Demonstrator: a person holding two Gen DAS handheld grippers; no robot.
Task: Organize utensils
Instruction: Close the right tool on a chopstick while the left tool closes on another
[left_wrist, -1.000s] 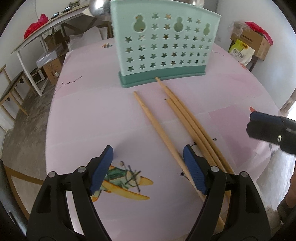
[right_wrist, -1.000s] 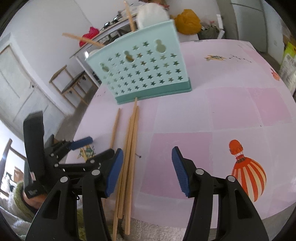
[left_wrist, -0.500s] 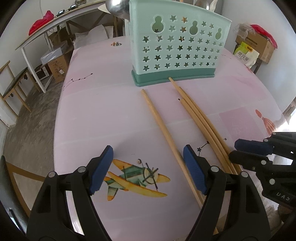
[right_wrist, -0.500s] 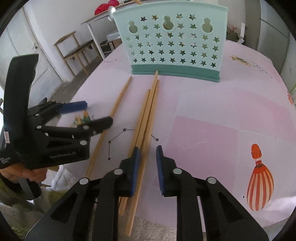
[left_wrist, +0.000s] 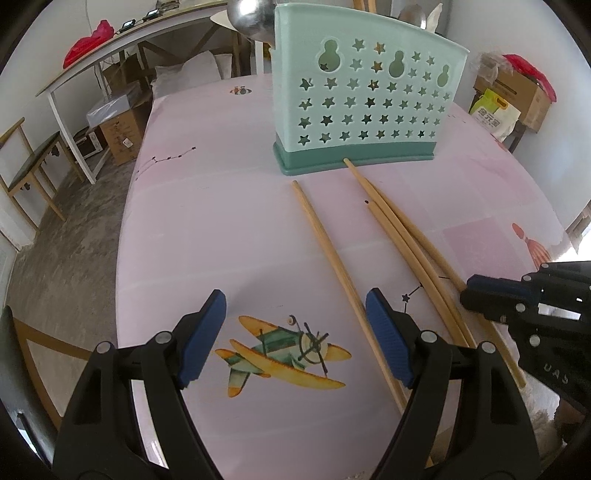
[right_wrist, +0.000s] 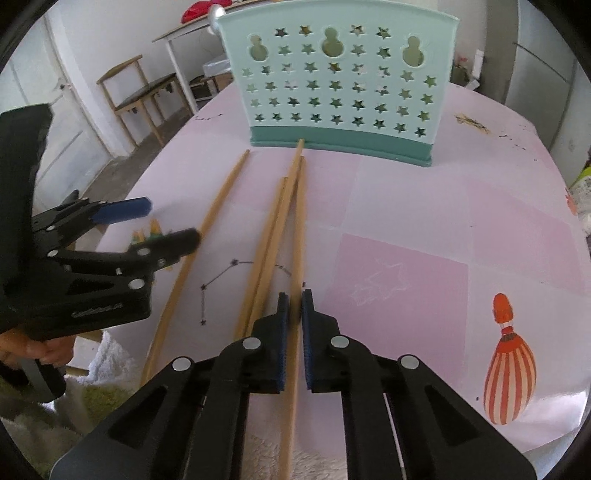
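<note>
Wooden chopstick pinched, right claw

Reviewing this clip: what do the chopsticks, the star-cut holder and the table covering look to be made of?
Chopsticks: likely bamboo or wood, matte tan with faint lengthwise grain.
Holder: moulded plastic, pale mint over a darker teal base, smooth, with clean star and gourd-shaped cut-outs.
Table covering: probably a vinyl sheet, pink with printed cartoons and a soft sheen; the exact material is unclear.

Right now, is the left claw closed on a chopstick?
No. The left claw stands wide open over the plane print, with the lone chopstick outside its right finger.
</note>
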